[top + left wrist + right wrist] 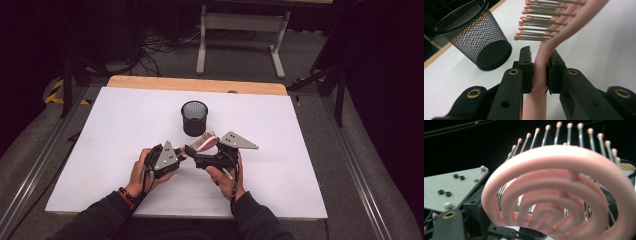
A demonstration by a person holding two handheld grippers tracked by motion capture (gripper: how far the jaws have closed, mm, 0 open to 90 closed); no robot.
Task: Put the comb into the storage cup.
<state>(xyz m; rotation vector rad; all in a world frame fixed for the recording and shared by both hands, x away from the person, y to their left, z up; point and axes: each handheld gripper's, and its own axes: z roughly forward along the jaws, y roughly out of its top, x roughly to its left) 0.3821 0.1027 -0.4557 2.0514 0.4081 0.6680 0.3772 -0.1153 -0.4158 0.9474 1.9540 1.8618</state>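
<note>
Mid-air over the table [300,175], just this side of the cup [194,118]: 1 pink brush [540,75], not yet in anything.

Left gripper [539,53]: narrow, both pads pressed flat on the brush handle, bristles pointing off toward the cup side in the left gripper view. Firm hold, by the look of it.

Right gripper [192,152]: brought up against the brush head, with the pink vented back looming large and blurred in the right gripper view. Cannot tell whether its fingers are pinching the head or merely standing beside it; own pads hidden behind the brush.

Cup upright, mouth open, apparently empty, standing apart from both grippers and a little farther up the table.

Judged progress: roughly halfway. Done, as things lie: brush lifted off the table and secured by the handle. In hand now: probably a handover or re-grip between the 2 grippers. Left to do, most likely: settle on 1 holding gripper, carry the brush over the cup rim, turn it end-down, lower it in, let go.
</note>
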